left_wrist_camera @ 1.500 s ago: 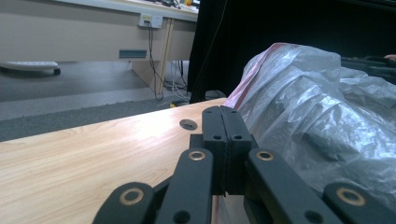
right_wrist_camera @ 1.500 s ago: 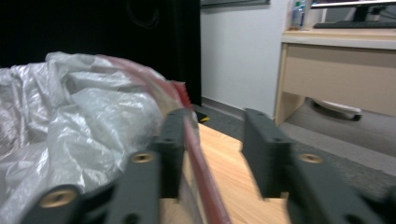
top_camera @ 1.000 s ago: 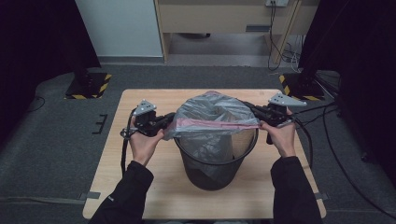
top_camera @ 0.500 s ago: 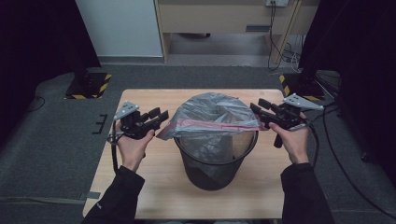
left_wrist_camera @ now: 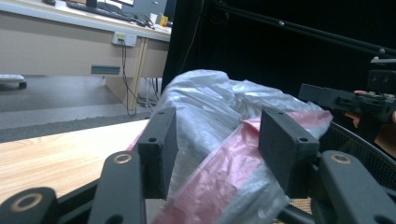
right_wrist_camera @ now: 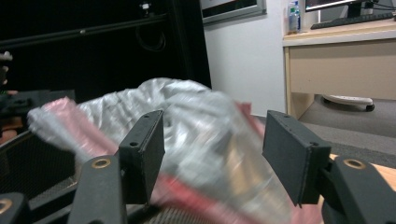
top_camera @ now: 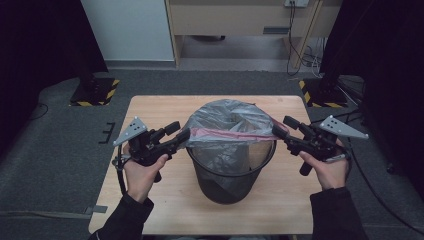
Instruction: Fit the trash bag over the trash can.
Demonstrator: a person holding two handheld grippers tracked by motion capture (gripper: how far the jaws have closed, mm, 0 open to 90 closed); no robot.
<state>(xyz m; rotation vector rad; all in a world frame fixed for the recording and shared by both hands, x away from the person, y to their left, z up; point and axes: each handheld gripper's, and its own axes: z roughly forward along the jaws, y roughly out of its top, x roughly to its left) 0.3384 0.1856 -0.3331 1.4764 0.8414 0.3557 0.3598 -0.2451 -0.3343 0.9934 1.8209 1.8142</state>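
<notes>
Wooden worktop (top_camera: 150, 210) carries a mesh bin (top_camera: 231, 172), its bag (top_camera: 227, 125) draped over; your left tongs (top_camera: 179, 133) at nine o'clock and right tongs (top_camera: 284, 127) at three have just been opening, pads clear.

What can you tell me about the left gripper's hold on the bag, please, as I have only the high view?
Observer: The left gripper is open. Its jaws have just been opening, and the bag shows between the pads unpressed.
Operator: Thank you. How about the right one?
Observer: The right gripper is open too, its jaws just opened. The bag sits blurred between its pads, and neither pad presses on it.
Operator: Is the bin solid-walled?
Observer: No, up close the bin has a black mesh wall.
</notes>
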